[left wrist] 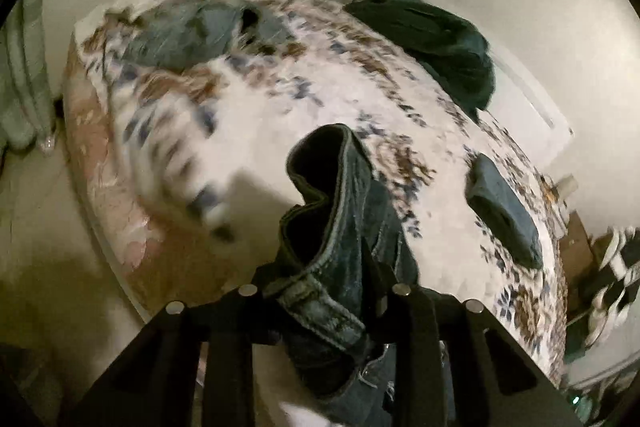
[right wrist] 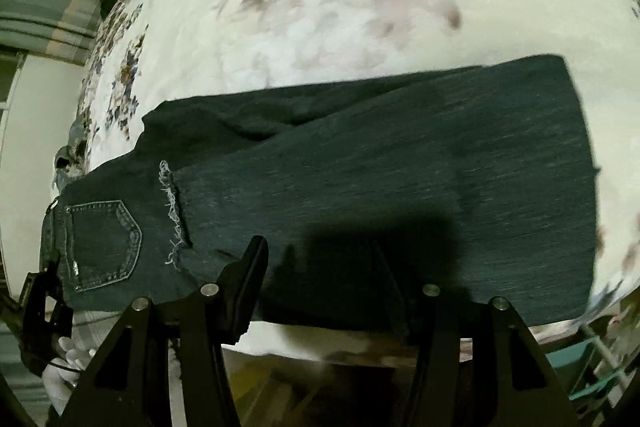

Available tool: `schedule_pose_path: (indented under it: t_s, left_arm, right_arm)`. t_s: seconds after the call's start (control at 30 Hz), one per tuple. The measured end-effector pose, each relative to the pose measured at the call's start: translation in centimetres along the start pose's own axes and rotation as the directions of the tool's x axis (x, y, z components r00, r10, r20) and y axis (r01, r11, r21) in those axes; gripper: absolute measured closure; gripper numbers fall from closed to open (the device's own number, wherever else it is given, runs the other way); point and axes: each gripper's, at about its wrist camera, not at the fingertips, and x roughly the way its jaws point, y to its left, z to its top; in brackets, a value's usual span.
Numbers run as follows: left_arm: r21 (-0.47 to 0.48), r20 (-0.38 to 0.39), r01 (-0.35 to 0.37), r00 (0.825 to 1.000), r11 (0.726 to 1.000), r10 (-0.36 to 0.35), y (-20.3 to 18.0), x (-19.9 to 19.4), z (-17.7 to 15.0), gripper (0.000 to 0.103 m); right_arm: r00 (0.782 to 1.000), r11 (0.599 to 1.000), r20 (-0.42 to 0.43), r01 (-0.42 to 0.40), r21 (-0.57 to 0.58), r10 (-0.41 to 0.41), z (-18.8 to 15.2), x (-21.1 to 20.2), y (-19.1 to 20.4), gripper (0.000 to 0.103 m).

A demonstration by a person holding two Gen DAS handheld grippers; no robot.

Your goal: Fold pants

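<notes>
Dark denim pants [right wrist: 360, 195] lie stretched flat on the bed just ahead of the right tool, legs running off to its right, waist end to its left. A back pocket and a frayed rip show near that end. The waistband [left wrist: 320, 291] bunches up between the left tool's fingers.
</notes>
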Motion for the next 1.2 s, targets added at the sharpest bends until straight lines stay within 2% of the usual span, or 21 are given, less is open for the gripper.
schedule_pose_path:
  t_s: [0.1, 0.27, 0.4, 0.5, 0.57, 0.67, 0.77, 0.8, 0.87, 0.9, 0.93, 0.97, 1.0, 1.07, 1.13, 1.2]
  left_arm:
    - [0.090, 0.032, 0.030, 0.999, 0.996, -0.033, -3.2, -1.2, -0.5, 0.078]
    - [0.220, 0.009, 0.170, 0.984, 0.961, -0.176, -10.5, -3.5, -2.7, 0.079]
    - [0.296, -0.089, 0.322, 0.947, 0.899, -0.310, -17.0, -4.7, -6.7, 0.083]
    - [0.312, -0.200, 0.411, 0.910, 0.857, -0.364, -20.9, -3.6, -11.1, 0.085]
    - [0.344, -0.270, 0.440, 0.892, 0.829, -0.362, -22.9, -2.2, -14.5, 0.085]
    - [0.392, -0.367, 0.459, 0.873, 0.797, -0.322, -24.7, 0.4, -18.9, 0.085]
    - [0.463, -0.468, 0.440, 0.859, 0.770, -0.209, -26.5, 3.0, -22.2, 0.081]
    - [0.468, -0.524, 0.443, 0.836, 0.765, -0.164, -27.0, 3.9, -23.0, 0.079]
    - [0.436, -0.578, 0.476, 0.799, 0.763, -0.168, -27.4, 4.0, -23.2, 0.078]
    - [0.443, -0.574, 0.476, 0.802, 0.760, -0.167, -27.6, 3.5, -22.9, 0.066]
    - [0.468, -0.560, 0.462, 0.815, 0.753, -0.152, -27.9, 3.0, -22.3, 0.051]
    - [0.486, -0.551, 0.451, 0.823, 0.748, -0.139, -27.9, 2.6, -21.8, 0.020]
    - [0.493, -0.533, 0.435, 0.836, 0.753, -0.134, -27.7, 2.1, -20.9, 0.012]
    - [0.492, -0.497, 0.387, 0.860, 0.780, -0.113, -26.3, 1.9, -18.8, 0.012]
    - [0.512, -0.465, 0.306, 0.884, 0.802, -0.040, -24.7, 2.9, -16.9, 0.012]
    - [0.550, -0.431, 0.220, 0.901, 0.806, 0.048, -23.4, 4.4, -15.9, 0.012]
  right_arm:
    - [1.000, 1.000, 0.009, -0.001, 0.000, 0.001, 0.3, -1.0, -1.2, 0.046]
    - [0.999, 1.000, 0.050, -0.006, 0.025, 0.005, 0.9, -2.9, -3.5, 0.046]
    - [0.996, 0.997, 0.088, -0.007, 0.078, 0.001, 1.2, -4.9, -6.0, 0.046]
    - [0.993, 0.992, 0.113, 0.003, 0.128, -0.018, 1.0, -6.8, -9.0, 0.046]
    - [0.992, 0.988, 0.121, 0.018, 0.151, -0.037, 0.7, -7.8, -10.9, 0.046]
    - [0.991, 0.983, 0.112, 0.051, 0.177, -0.071, 0.2, -8.8, -14.1, 0.046]
    - [0.991, 0.979, 0.104, 0.066, 0.192, -0.088, -0.1, -9.6, -16.8, 0.046]
    - [0.991, 0.978, 0.104, 0.064, 0.196, -0.086, -0.1, -9.7, -17.1, 0.046]
    - [0.993, 0.976, 0.104, 0.037, 0.214, -0.061, -0.2, -10.1, -18.2, 0.046]
    - [0.994, 0.975, 0.104, 0.015, 0.221, -0.038, -0.2, -10.2, -18.4, 0.045]
    - [0.994, 0.974, 0.106, -0.009, 0.225, -0.015, 0.0, -10.2, -18.4, 0.041]
    - [0.993, 0.972, 0.116, -0.061, 0.225, 0.036, 0.1, -10.4, -18.4, 0.039]
    - [0.989, 0.970, 0.122, -0.105, 0.220, 0.079, 0.2, -10.4, -18.1, 0.035]
    - [0.980, 0.963, 0.119, -0.180, 0.199, 0.159, 0.6, -10.1, -17.1, 0.032]
    - [0.966, 0.956, 0.107, -0.251, 0.154, 0.236, 1.2, -9.3, -15.3, 0.026]
    - [0.960, 0.955, 0.079, -0.275, 0.107, 0.268, 2.1, -7.9, -13.4, 0.023]
